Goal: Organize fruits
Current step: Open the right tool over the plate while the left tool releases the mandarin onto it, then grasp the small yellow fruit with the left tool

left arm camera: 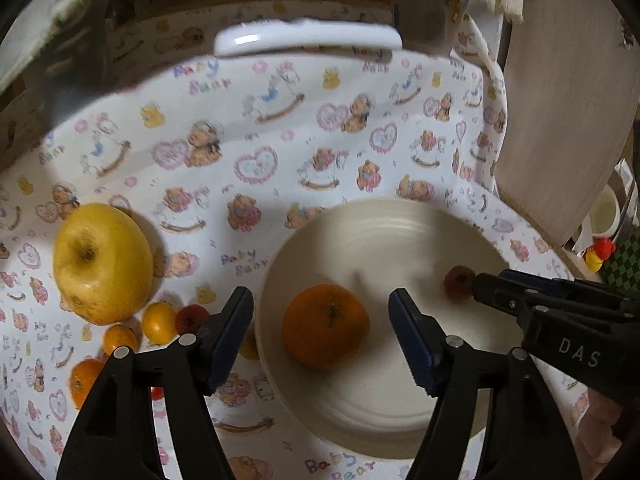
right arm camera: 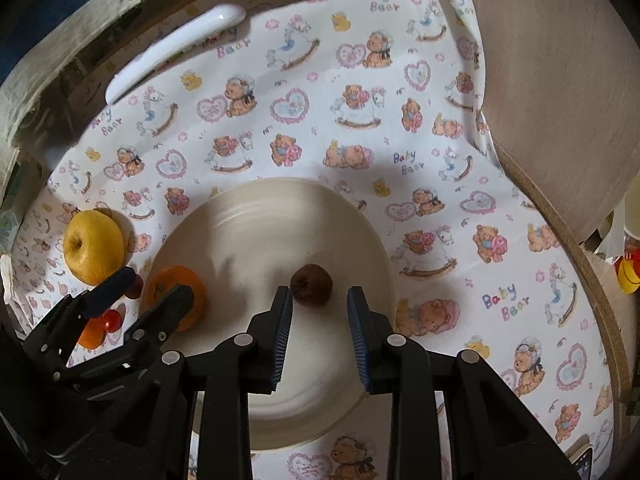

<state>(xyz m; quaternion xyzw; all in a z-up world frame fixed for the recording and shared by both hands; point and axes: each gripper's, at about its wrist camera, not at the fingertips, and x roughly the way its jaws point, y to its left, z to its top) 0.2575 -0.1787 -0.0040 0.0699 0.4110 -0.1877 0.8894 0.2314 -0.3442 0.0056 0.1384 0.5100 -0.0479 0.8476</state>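
Note:
A cream bowl [left arm camera: 380, 210] [right arm camera: 280, 186] stands on a bear-print cloth. In it lie an orange [left arm camera: 326, 326] [right arm camera: 176, 280] and a small dark brown fruit [left arm camera: 458, 280] [right arm camera: 311, 283]. My left gripper [left arm camera: 320, 316] [right arm camera: 154, 286] is open, its fingers well clear of the orange on both sides. My right gripper [right arm camera: 319, 306] [left arm camera: 480, 284] hangs over the bowl with a narrow gap between its pads and nothing in it. The brown fruit sits just past its tips. A yellow apple [left arm camera: 102, 262] [right arm camera: 94, 246] lies on the cloth left of the bowl.
Several small yellow, orange and red fruits [left arm camera: 160, 322] cluster beside the apple, near the bowl's left rim. A white oblong object [left arm camera: 308, 38] [right arm camera: 176, 40] lies at the table's far edge. A wooden panel [left arm camera: 560, 120] [right arm camera: 560, 80] rises at the right.

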